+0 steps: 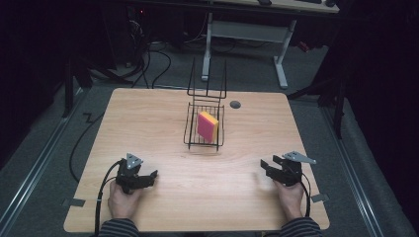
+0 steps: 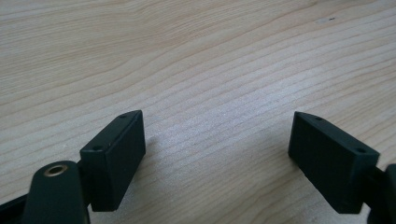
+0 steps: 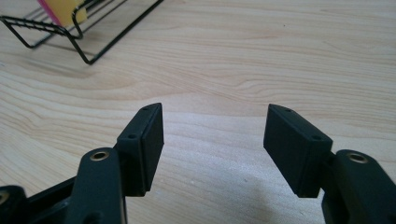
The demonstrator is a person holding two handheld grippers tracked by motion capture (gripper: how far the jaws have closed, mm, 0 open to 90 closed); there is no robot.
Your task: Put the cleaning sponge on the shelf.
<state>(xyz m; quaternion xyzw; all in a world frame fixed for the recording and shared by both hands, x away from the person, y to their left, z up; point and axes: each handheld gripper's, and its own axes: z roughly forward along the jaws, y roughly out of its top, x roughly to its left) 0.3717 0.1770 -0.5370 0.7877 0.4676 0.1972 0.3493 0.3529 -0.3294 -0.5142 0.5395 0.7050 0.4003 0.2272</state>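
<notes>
A pink and yellow sponge [image 1: 207, 126] stands on edge inside a black wire basket [image 1: 190, 133] at the middle of the wooden table [image 1: 148, 128]. Its corner [image 3: 65, 9] and the basket's wire frame [image 3: 79, 46] appear at the top left of the right gripper view. My left gripper [image 1: 152, 177] rests low at the near left of the table, jaws wide apart with bare wood between them [image 2: 217, 140]. My right gripper [image 1: 264, 165] rests at the near right, also open and empty [image 3: 215, 135]. Both point toward the table's middle, well short of the basket.
A small round grey grommet [image 1: 235, 104] sits in the tabletop behind the basket. A second desk with white legs [image 1: 281, 64] stands beyond the far edge. Cables [image 1: 101, 197] trail from the grippers off the near edge. Dark floor surrounds the table.
</notes>
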